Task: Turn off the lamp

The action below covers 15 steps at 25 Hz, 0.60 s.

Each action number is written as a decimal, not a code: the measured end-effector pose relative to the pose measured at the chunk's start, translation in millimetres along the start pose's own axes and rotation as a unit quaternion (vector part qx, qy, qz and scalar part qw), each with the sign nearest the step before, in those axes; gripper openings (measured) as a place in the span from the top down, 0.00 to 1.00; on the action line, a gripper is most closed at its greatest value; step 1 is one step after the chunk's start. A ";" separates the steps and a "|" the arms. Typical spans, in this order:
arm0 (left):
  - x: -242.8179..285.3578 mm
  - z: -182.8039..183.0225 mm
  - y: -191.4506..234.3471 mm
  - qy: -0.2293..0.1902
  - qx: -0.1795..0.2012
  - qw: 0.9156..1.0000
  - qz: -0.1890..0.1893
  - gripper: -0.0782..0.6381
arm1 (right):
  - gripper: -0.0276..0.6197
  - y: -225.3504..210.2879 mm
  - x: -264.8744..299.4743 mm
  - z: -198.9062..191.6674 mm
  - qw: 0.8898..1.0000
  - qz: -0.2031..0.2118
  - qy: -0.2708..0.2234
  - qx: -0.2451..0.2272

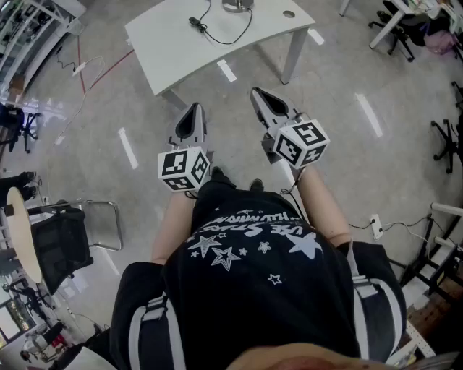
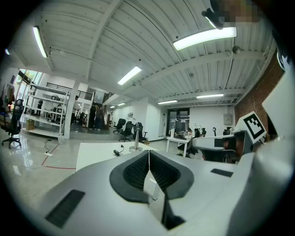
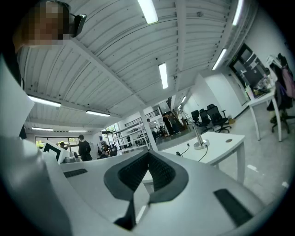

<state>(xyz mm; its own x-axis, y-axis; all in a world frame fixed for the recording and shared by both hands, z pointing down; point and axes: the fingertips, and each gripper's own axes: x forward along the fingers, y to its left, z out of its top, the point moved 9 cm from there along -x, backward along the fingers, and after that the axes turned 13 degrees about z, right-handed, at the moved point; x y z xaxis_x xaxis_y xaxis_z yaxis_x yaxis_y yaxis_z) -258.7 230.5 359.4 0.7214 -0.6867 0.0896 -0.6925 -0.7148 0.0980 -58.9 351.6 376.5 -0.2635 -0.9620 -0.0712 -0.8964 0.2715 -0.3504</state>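
A desk lamp stands at the far edge of a white table (image 1: 217, 50). Only its round base (image 1: 237, 4) shows in the head view; its thin stem (image 2: 135, 133) rises in the left gripper view, and it is also visible as the lamp (image 3: 198, 136) in the right gripper view. A black cord with an inline switch (image 1: 195, 23) lies on the tabletop. My left gripper (image 1: 192, 108) and right gripper (image 1: 258, 92) are held level in front of my body, short of the table's near edge. Both are shut with nothing between the pads.
A mesh chair (image 1: 65, 242) and a round table (image 1: 22, 231) stand at my left. A power strip (image 1: 375, 225) with cables lies on the floor at the right. Office chairs (image 1: 394, 29), shelving (image 2: 46, 113) and people stand farther off.
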 end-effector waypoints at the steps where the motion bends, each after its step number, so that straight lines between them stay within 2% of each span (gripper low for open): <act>1: 0.1 0.7 -2.7 -0.001 0.001 1.000 0.000 0.87 | 0.95 -1.0 -1.9 -0.1 1.000 0.001 0.000 0.002; 15: 25.1 5.9 -21.7 -0.017 -0.003 1.000 -0.001 0.87 | 0.95 -24.8 -8.5 14.0 1.000 0.000 0.000 -0.011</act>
<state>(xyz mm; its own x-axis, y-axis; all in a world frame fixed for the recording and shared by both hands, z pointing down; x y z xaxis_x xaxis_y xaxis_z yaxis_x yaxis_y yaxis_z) -225.6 228.0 353.7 0.7227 -0.6890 0.0548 -0.6903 -0.7158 0.1051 -29.4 352.7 372.6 -0.2628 -0.9622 -0.0707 -0.9042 0.2712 -0.3300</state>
